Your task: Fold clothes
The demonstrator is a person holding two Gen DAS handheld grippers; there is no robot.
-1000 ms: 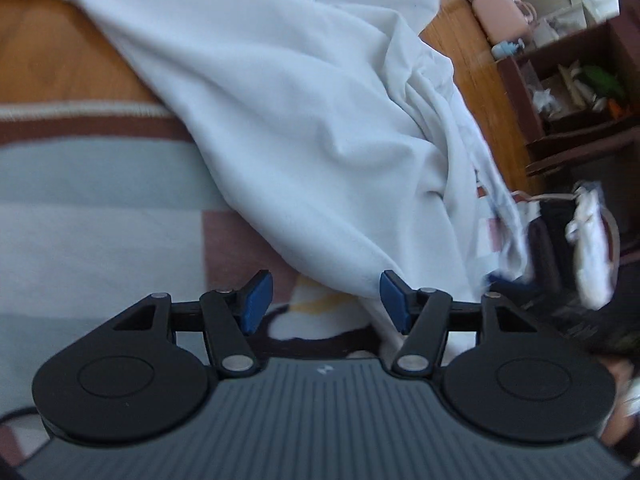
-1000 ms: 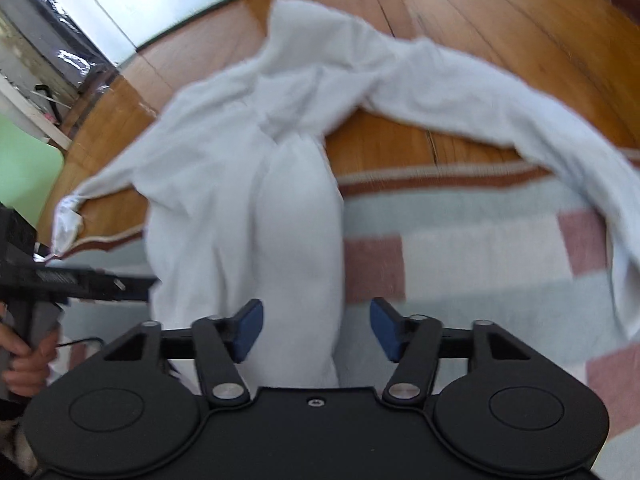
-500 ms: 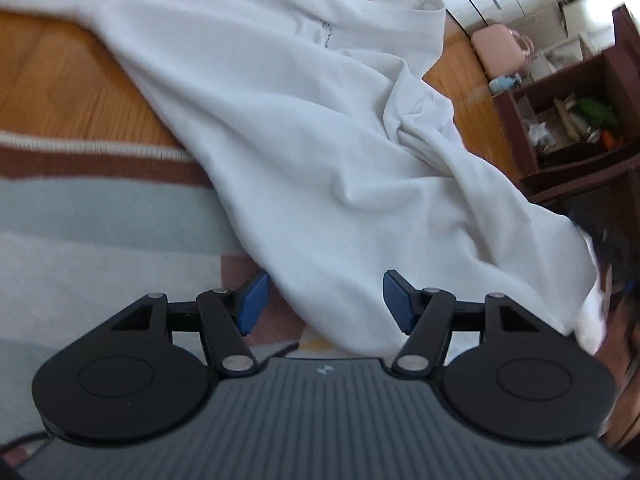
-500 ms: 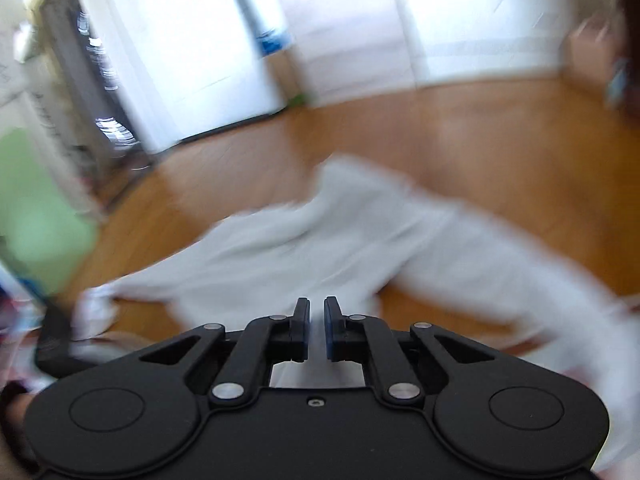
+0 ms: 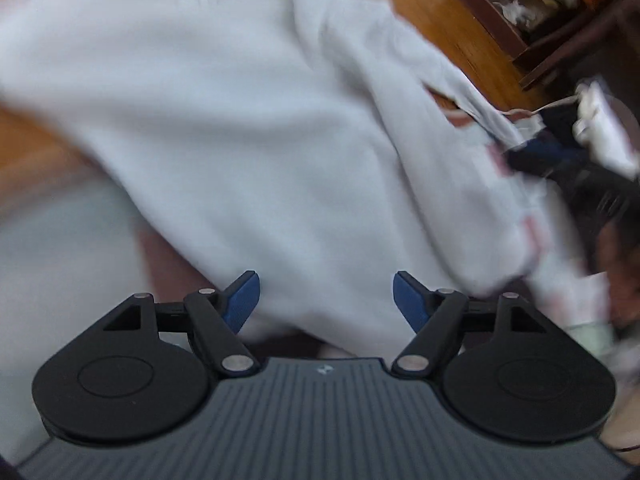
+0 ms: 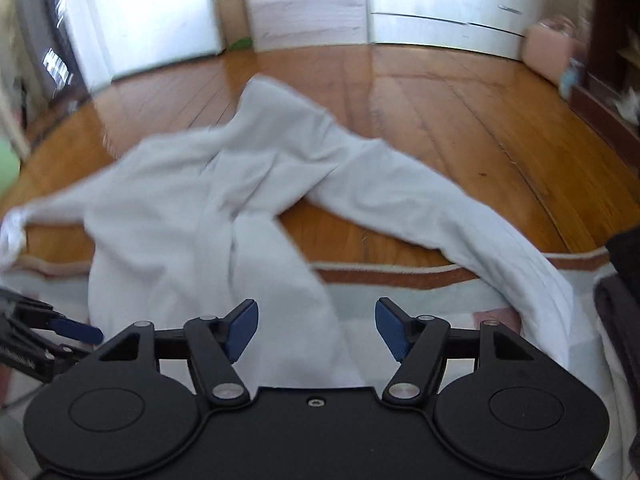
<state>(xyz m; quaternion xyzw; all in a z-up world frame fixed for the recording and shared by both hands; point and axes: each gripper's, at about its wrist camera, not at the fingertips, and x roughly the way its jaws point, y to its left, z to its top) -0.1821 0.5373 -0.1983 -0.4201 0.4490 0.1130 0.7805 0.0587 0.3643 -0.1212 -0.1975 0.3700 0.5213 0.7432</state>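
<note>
White cotton fills both views: I've got a long-sleeved white garment sprawled half on the wooden floor and half on the striped rug, and it is nowhere near folded yet. From my right hand-held gripper the body of the garment lies ahead and to the left, its lower edge running down towards the gripper's left finger. One sleeve stretches away to the right, its long axis slanting from the middle of the garment down across the rug's border. The other sleeve runs out to the far left.

My right hand-held gripper is wide and its jaws are opening as I speak; cloth shows below the gap, but the blue pads press on nothing and I hold nothing there.

Over to the left wrist view, blurred by motion. My left hand-held gripper hangs right over the garment's body, which spreads ahead and runs up and away. Its hem sits just in front of the jaws, between the two fingers as the camera sees it. These jaws are opening too, and stand wide. The pads are clear of the fabric, so no grip.

I judge the left hand-held gripper the nearer one to the hem, and the right better placed for the right-hand sleeve. In the right wrist view I can see the left hand-held gripper's blue fingertip at the left edge.
</note>
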